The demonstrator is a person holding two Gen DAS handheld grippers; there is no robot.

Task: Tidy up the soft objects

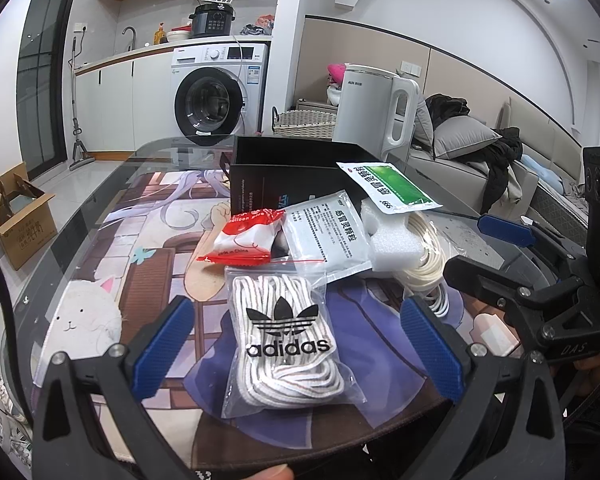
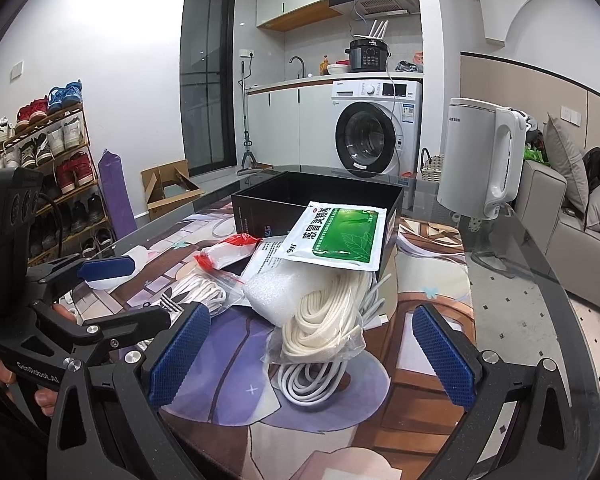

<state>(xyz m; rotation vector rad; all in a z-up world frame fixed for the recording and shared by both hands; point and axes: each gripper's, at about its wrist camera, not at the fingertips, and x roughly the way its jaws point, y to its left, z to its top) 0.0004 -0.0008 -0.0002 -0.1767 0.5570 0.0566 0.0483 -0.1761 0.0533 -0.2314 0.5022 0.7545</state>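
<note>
A clear bag of white adidas laces (image 1: 288, 340) lies on the printed mat between the blue pads of my left gripper (image 1: 296, 350), which is open. Behind it lie a red and white packet (image 1: 244, 240), a white sachet (image 1: 328, 232), a foam piece (image 1: 388, 240) and a green sachet (image 1: 388, 186) leaning on an open black box (image 1: 300, 168). My right gripper (image 2: 312, 356) is open around a bag of cream laces (image 2: 324, 320) lying on top of a coiled white cable (image 2: 308, 380). Each view shows the other gripper at its side: the right gripper (image 1: 484, 256) and the left gripper (image 2: 128, 296).
A white kettle (image 2: 480, 152) stands on the round glass table (image 2: 520, 280) right of the black box (image 2: 316, 200). The mat (image 1: 148, 248) covers the middle. Beyond the table are a washing machine (image 1: 216, 100), a sofa (image 1: 480, 160), a shoe rack (image 2: 40, 152) and a cardboard box (image 1: 20, 216).
</note>
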